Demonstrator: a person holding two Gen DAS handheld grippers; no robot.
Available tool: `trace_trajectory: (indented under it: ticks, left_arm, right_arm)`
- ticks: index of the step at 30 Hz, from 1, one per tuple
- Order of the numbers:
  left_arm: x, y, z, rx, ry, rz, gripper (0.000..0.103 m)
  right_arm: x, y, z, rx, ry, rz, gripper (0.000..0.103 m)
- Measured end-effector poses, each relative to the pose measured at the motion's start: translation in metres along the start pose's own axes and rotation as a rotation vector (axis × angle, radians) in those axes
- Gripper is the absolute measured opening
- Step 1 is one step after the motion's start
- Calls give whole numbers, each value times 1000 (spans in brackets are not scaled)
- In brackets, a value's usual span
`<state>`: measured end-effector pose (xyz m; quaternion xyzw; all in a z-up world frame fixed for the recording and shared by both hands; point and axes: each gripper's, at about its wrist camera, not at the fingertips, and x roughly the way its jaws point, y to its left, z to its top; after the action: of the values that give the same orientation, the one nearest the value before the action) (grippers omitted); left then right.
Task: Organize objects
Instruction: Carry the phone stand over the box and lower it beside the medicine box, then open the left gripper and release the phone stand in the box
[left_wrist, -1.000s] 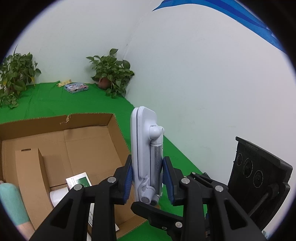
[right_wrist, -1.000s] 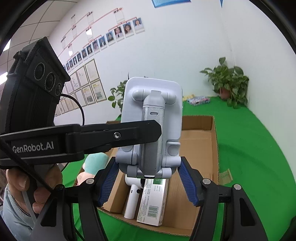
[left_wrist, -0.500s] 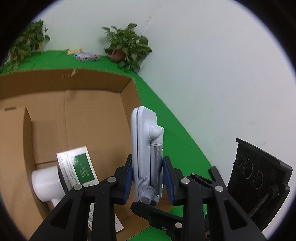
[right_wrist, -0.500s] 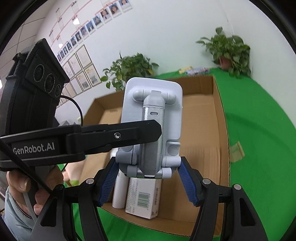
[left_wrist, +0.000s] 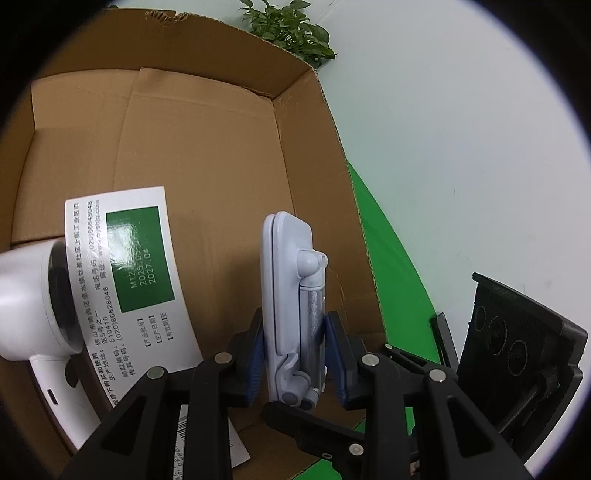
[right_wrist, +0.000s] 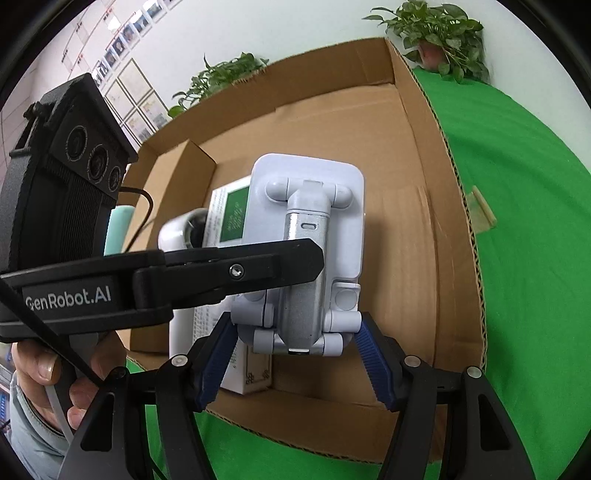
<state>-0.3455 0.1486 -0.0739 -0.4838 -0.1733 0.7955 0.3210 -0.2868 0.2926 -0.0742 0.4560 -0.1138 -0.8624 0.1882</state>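
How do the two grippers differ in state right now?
The left gripper is shut on the folded phone stand, its fingers pressed against both faces. The right gripper is open, its fingers spread either side of the stand without clamping it. Both are over the cardboard box.

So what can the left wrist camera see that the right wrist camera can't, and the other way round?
Only the left wrist view shows the left tool pinching the phone stand edge-on, and the printed dates on the medicine box.

Only the right wrist view shows the stand's flat back, the person's hand on the left handle, a teal object, framed pictures on the wall, and the right tool, open below the stand.

Both show the phone stand, the cardboard box, the white device and green cloth.
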Motion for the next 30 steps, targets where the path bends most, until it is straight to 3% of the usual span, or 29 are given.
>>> trace_trajectory:
  ticks: [10, 22, 30]
  left_arm:
    - [12, 23, -13, -57, 57, 13, 31]
    - [-4, 25, -19, -47, 85, 70, 30]
    - [-68, 19, -29, 34, -36, 92, 31]
  right_arm:
    - [22, 9, -12, 17, 101, -77, 63]
    - [28, 15, -18, 44, 100, -134, 64]
    - [26, 23, -21, -14, 86, -158, 67]
